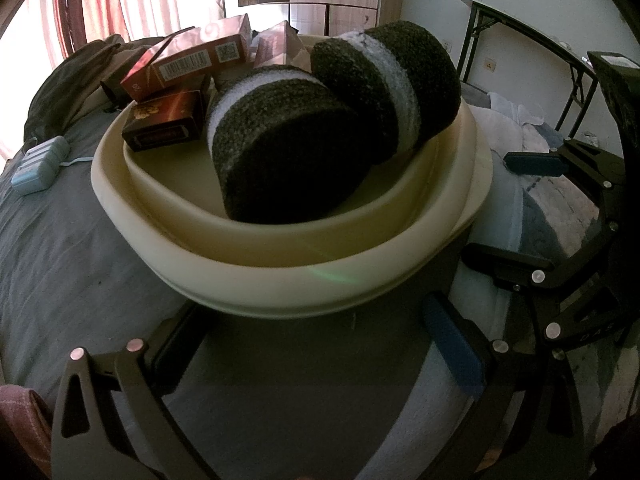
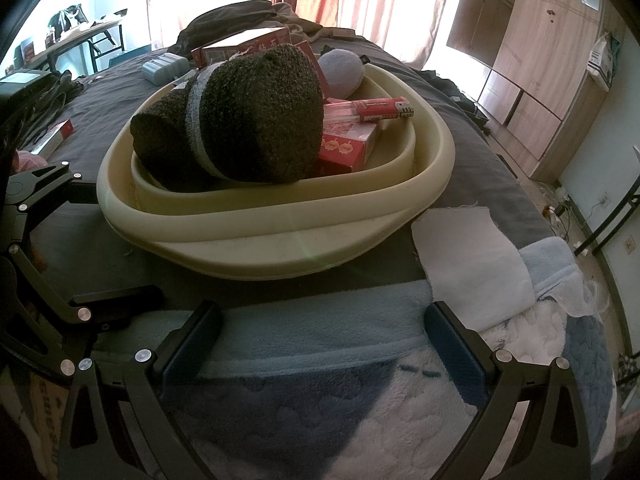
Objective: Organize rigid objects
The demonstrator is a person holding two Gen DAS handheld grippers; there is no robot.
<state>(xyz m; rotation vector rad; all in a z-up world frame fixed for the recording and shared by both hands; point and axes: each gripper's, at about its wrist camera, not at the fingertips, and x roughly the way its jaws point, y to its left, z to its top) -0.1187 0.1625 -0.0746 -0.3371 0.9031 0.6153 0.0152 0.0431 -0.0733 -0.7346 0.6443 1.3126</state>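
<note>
A cream basin (image 1: 280, 280) (image 2: 280, 248) sits on a grey-sheeted bed. Inside lie two dark cookie-shaped plush rounds with white middles (image 1: 280, 140) (image 1: 392, 80); the right wrist view shows them as one dark mass (image 2: 248, 120). Red boxes (image 1: 192, 60) (image 2: 348, 144) are stacked at the basin's far side, with a red lighter (image 2: 380, 110) on top and a pale blue plush ball (image 2: 342, 70) behind. My left gripper (image 1: 316, 344) (image 2: 104, 244) is open and empty just short of the basin's near rim. My right gripper (image 2: 324, 340) (image 1: 508, 212) is also open and empty, beside the basin.
A pale blue case (image 1: 40, 164) (image 2: 164, 66) lies on the sheet beyond the basin. A white cloth (image 2: 468, 256) and a fleecy blue blanket (image 2: 320, 412) cover the near bed edge. Another red box (image 2: 56, 136) rests on the bed. A folding table (image 1: 520, 40) and a wardrobe (image 2: 540, 60) stand nearby.
</note>
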